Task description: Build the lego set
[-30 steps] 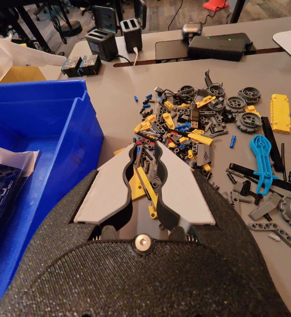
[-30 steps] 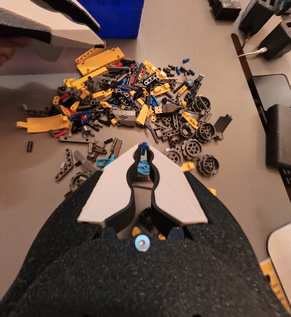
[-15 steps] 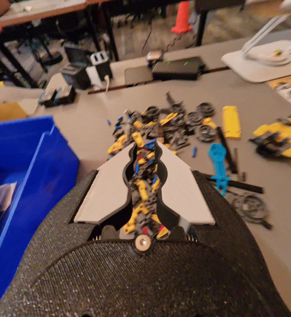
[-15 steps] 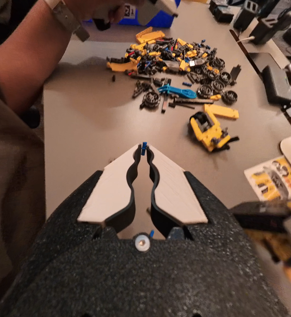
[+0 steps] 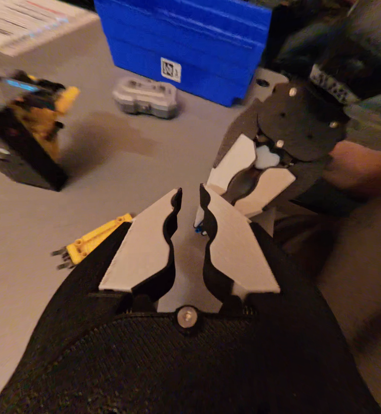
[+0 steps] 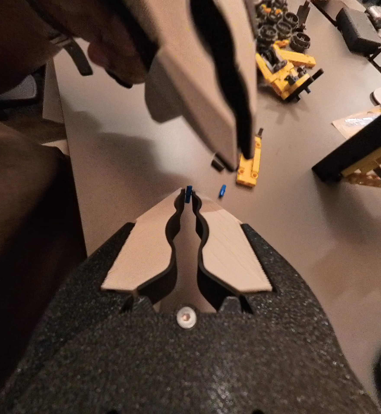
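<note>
Right gripper (image 6: 188,190) pinches a small blue pin (image 6: 188,194) at its very tips, above the grey table (image 6: 140,156). Left gripper (image 5: 190,190), jaws slightly parted and empty, hangs close beside it, near a yellow brick (image 6: 250,165); a second blue pin (image 6: 222,190) lies loose.

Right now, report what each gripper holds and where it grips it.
The right gripper pinches a small blue pin across its middle, at the fingertips. The left gripper holds nothing; its jaws stand apart.
</note>
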The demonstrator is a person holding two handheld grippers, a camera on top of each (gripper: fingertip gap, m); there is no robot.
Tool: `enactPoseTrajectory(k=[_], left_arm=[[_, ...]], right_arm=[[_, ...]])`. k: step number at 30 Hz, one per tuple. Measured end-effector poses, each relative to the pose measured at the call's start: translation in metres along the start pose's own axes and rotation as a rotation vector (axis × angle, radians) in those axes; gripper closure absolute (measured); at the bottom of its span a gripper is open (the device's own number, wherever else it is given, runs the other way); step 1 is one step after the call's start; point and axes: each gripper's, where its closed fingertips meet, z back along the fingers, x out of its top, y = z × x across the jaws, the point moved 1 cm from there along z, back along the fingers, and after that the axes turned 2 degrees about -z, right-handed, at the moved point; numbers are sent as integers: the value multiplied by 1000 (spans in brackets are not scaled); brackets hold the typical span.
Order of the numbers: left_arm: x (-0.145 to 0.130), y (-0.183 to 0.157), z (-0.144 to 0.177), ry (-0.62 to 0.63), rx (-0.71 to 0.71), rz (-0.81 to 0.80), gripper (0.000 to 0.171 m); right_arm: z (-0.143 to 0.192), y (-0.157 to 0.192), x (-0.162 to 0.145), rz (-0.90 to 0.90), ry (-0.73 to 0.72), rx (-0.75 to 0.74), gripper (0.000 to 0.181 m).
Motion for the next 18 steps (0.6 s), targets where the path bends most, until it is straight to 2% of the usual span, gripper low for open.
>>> enactPoseTrajectory(k=[2,4,5,9,13,15,18], left_arm=[[-14,9,-10,59,100,-66,160],[-27,32,-6,106,234,-130,161],[-31,39,-3,118,254,-135,161],[-41,47,7,104,197,-98,160],[-43,60,21,41,277,-87,159],[-41,48,27,-7,226,-43,159],[-40,47,34,-68,233,-32,160]], right_arm=[[4,-3,-10,8,16,-28,176],[6,-5,-19,10,30,-61,176],[6,-6,-22,11,38,-77,176],[5,-10,-28,32,73,-117,176],[-1,-16,-35,6,130,-135,176],[-2,-18,-35,8,131,-144,176],[-5,-19,-36,-7,139,-123,176]])
